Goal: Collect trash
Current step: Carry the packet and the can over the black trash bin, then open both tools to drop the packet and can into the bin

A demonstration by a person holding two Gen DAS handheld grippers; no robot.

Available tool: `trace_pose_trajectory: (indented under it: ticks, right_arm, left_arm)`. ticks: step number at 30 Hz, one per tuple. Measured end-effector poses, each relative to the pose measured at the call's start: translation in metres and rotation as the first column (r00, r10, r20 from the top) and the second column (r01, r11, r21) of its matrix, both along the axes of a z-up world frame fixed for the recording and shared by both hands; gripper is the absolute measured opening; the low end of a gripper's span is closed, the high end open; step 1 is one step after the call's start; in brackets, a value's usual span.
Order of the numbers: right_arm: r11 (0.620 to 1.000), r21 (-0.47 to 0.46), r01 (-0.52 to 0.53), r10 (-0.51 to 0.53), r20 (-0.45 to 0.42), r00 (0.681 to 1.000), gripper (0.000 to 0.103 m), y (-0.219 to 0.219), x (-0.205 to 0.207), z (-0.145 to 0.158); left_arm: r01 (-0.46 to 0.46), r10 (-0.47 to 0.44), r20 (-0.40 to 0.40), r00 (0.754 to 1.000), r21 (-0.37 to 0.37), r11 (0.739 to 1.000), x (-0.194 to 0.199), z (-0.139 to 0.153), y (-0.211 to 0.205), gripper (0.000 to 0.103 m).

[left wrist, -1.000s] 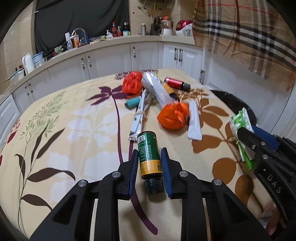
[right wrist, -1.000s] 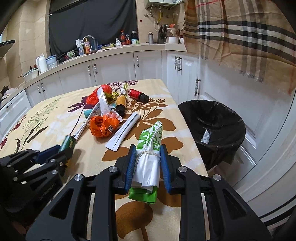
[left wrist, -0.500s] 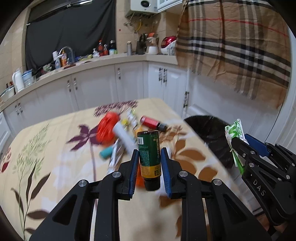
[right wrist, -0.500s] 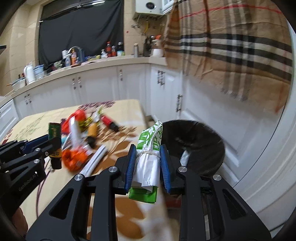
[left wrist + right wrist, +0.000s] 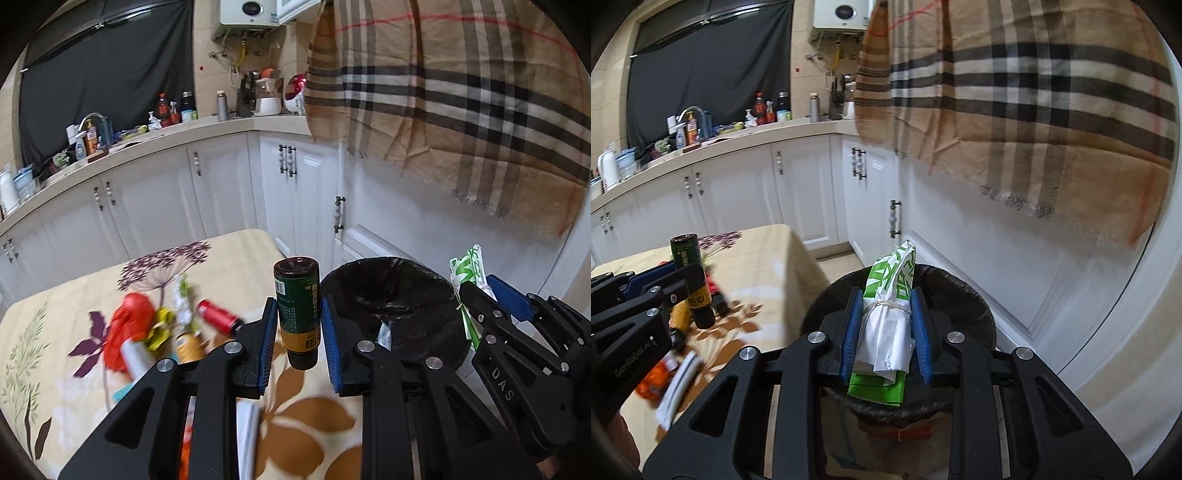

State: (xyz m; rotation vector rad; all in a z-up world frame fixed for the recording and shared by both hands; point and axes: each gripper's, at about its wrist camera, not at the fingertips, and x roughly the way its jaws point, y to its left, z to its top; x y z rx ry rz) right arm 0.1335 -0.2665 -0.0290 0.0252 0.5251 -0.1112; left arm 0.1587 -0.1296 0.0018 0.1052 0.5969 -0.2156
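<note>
My left gripper [image 5: 298,334] is shut on a green and yellow bottle [image 5: 297,310], cap end toward me, held in the air over the table's right edge. To its right stands the black-lined trash bin [image 5: 399,295]. My right gripper [image 5: 884,330] is shut on a green and white folded bag tied with string [image 5: 890,314], and it hangs over the bin's [image 5: 956,295] opening. In the right wrist view the left gripper [image 5: 683,291] with the bottle [image 5: 687,254] shows at the left; in the left wrist view the right gripper [image 5: 491,306] holds the bag [image 5: 467,273] beyond the bin.
More trash lies on the floral table [image 5: 229,254]: an orange bag [image 5: 125,332], a red bottle [image 5: 216,317], a white carton [image 5: 135,356], a yellow bottle [image 5: 188,347]. White cabinets [image 5: 155,199] and a plaid cloth [image 5: 461,103] stand behind. One white scrap [image 5: 384,334] lies inside the bin.
Both grippers have lifted off the table and swung right toward the bin, each keeping its load. The bin has come from the view's edge to right under the right gripper.
</note>
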Motion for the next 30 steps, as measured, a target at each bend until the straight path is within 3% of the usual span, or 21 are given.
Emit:
trace_pose_trajectory:
  ticks: [18, 23, 30]
  right_arm:
    - [0.995, 0.040, 0.089, -0.086, -0.069, 0.994, 0.025, -0.052, 0.075, -0.044]
    - [0.993, 0.049, 0.108, -0.104, -0.082, 0.991, 0.025, -0.059, 0.082, -0.053]
    - [0.993, 0.050, 0.105, -0.100, -0.085, 0.991, 0.026, -0.057, 0.079, -0.052]
  left_arm:
    - [0.019, -0.014, -0.074, 0.997, 0.078, 0.997, 0.082, -0.034, -0.066, 0.026]
    - [0.013, -0.004, -0.102, 0.995, 0.086, 0.996, 0.090, -0.042, -0.068, 0.041]
    - [-0.001, 0.008, -0.101, 0.995, 0.069, 0.998, 0.087, -0.038, -0.061, 0.046]
